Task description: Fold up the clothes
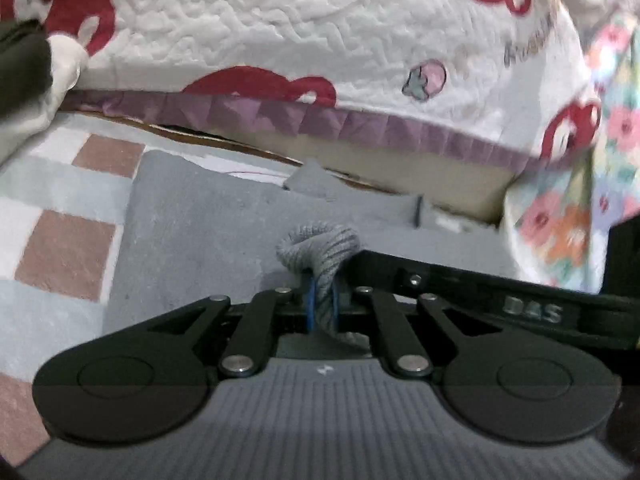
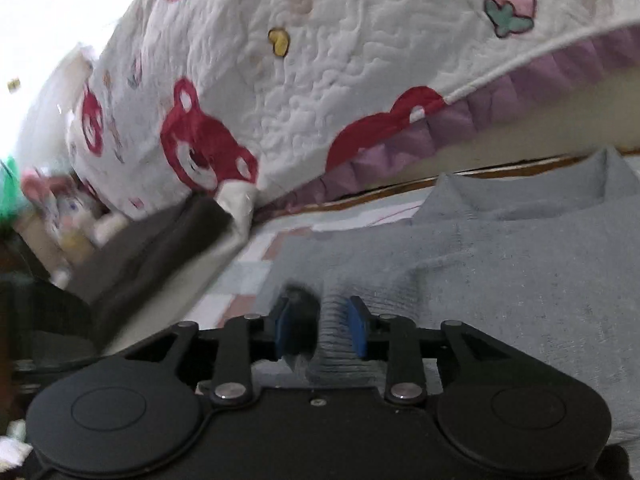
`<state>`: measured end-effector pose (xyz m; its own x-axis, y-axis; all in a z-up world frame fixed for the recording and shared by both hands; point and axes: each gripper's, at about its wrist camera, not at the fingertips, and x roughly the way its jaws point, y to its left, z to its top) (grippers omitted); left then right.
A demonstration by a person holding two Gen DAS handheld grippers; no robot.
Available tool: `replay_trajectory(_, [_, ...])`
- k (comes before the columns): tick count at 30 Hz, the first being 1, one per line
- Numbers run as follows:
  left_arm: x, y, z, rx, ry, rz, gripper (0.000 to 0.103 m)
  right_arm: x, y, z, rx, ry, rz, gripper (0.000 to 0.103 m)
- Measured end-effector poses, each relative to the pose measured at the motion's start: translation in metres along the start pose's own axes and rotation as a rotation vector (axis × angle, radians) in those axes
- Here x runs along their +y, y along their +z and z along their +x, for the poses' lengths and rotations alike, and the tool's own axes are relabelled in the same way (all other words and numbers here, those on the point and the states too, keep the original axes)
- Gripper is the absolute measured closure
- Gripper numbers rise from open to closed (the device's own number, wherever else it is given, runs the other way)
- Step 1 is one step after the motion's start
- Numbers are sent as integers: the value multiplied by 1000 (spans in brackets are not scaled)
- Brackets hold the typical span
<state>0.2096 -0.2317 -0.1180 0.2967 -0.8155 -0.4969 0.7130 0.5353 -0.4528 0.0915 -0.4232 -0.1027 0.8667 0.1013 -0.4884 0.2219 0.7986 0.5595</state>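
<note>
Left gripper [image 1: 323, 300] clenched on a ribbed cuff [image 1: 320, 248] of the grey sweater [image 1: 200, 216]; right gripper [image 2: 320, 326] part open, ribbed hem [image 2: 335, 332] between its blue pads [image 2: 357, 326]. Sweater spread on checked rug [image 1: 64, 240], near side of white bear-print quilt [image 1: 320, 28] at far edge

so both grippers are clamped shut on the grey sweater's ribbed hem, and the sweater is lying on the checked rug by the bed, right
Not quite. Only the left gripper is shut on the grey sweater. The right wrist view shows the right gripper with its jaws apart around the ribbed hem, not clamped. The sweater does lie on the checked rug by the bed.
</note>
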Motion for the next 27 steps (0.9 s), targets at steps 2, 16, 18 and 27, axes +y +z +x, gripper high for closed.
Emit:
replay_trajectory(2, [1,-1,6,34,0,-7,96,15,2,0,11,-90,-125,71])
replay_trajectory(16, [-27,-14,8,73,187,308,78,-18,-9,14,33,-167,-98,97])
replay_trajectory(18, [-41,-16,1,33,155,405,77,-19,-9,14,31,-163,-92,98])
replay_trajectory(27, [-71,-37,13,6,228,671,58,-27,-11,9,18,-95,-50,96])
